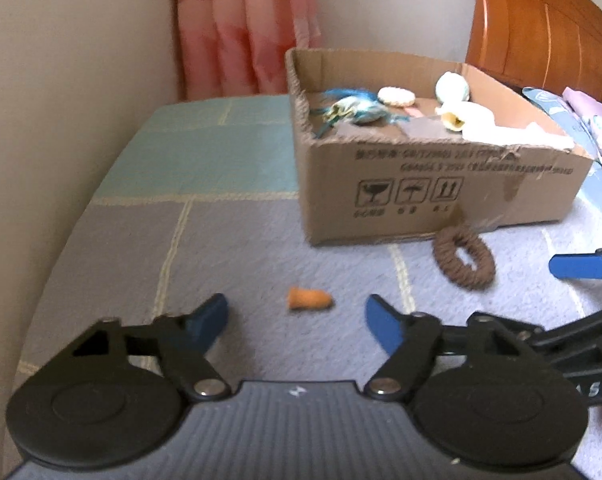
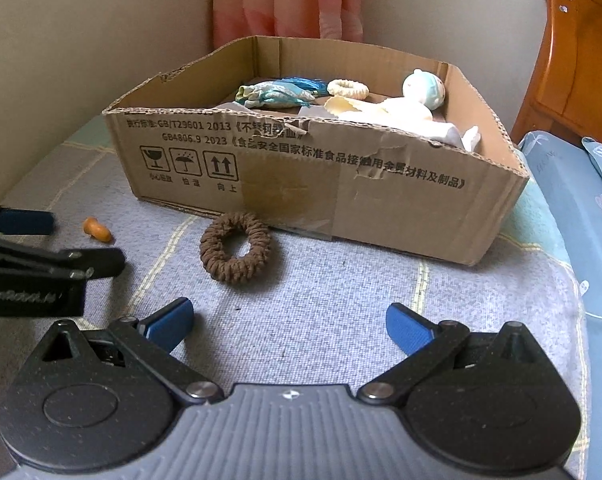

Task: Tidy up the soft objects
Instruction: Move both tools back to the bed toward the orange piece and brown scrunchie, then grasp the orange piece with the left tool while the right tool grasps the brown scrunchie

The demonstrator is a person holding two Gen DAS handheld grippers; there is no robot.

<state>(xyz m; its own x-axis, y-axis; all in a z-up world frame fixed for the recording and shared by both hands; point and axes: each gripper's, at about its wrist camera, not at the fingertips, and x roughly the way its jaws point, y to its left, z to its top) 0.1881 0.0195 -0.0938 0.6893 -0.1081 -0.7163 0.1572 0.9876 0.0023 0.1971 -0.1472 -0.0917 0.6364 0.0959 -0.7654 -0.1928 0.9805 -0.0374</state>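
Lying on the grey patch of the bedspread [image 1: 261,240], the small orange foam piece [image 1: 310,299] sits just ahead of our left tongs [image 1: 297,316], almost centred between the two blue pads, with its long axis running across the gap, the tapered end toward the right pad. Our left tongs are part open and hold nothing; neither pad touches the orange piece. Further right, the brown hair tie [image 2: 235,247] lies flat near the front wall of the cardboard box [image 2: 381,200], ahead and slightly left of our right tongs [image 2: 289,326], which stand wide apart and empty. We judge the left hand nearer the orange piece and the right hand nearer the hair tie. Inside the box we already see a blue tasselled pouch [image 2: 277,94], a cream ring [image 2: 347,89] and some pale soft toys [image 2: 423,90]. Behind stand the wall, a pink curtain [image 1: 245,32] and a wooden headboard [image 1: 541,28].
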